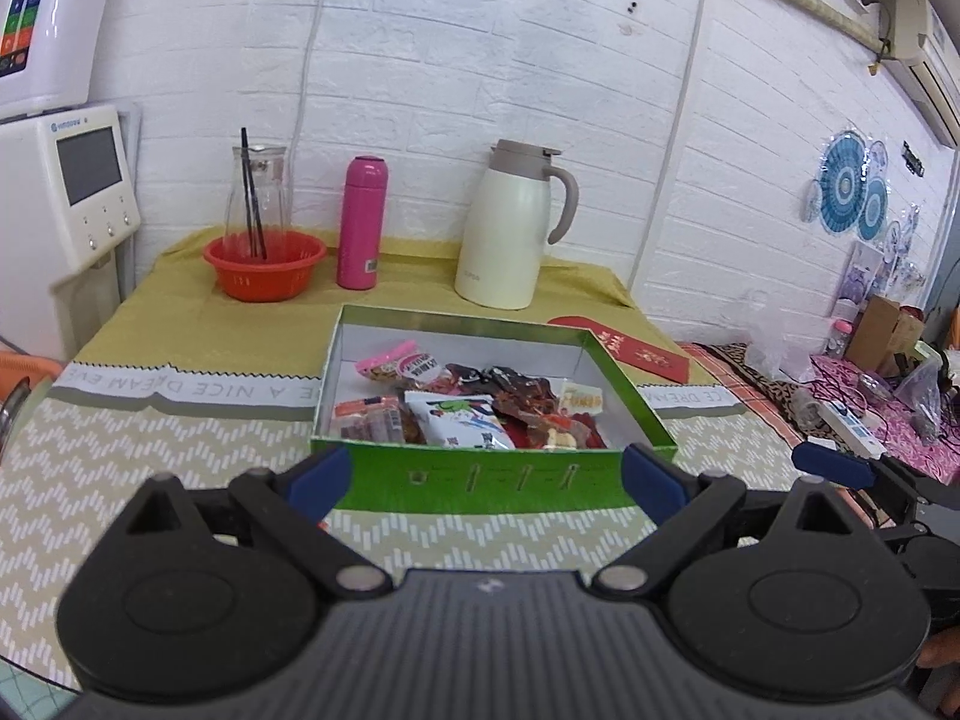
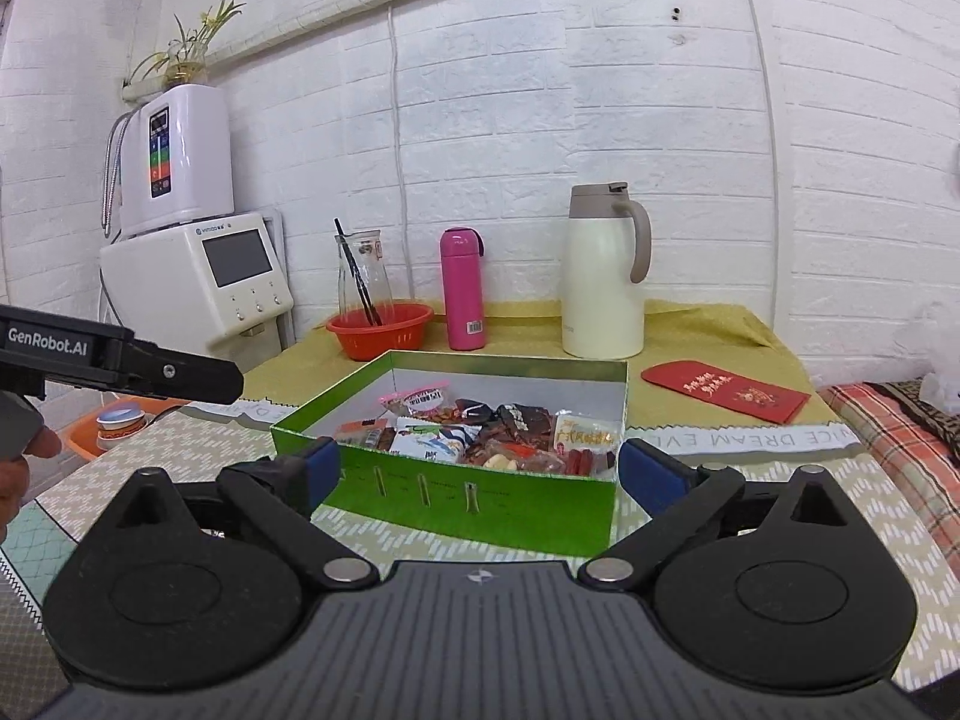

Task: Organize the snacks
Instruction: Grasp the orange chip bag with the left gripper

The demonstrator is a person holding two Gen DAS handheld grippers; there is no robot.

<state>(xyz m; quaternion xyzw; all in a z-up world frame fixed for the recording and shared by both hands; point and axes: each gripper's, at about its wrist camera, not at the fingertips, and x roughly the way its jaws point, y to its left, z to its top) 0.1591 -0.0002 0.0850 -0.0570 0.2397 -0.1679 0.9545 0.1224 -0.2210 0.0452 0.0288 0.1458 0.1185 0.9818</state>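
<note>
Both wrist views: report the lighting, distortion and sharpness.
Left wrist view: even, soft light; strong fisheye bending of the brick wall; the green box of snacks is sharp, the open left gripper close and slightly soft. Right wrist view: same flat light, dark rounded corners, faint sheen on the cream jug; the open right gripper frames the box.

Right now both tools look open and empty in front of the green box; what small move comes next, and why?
Probably ease the right tool forward over the green box rim toward the snack packets. Both tools hold nothing, the left tool included, and the packets lie jumbled inside, needing sorting.
</note>
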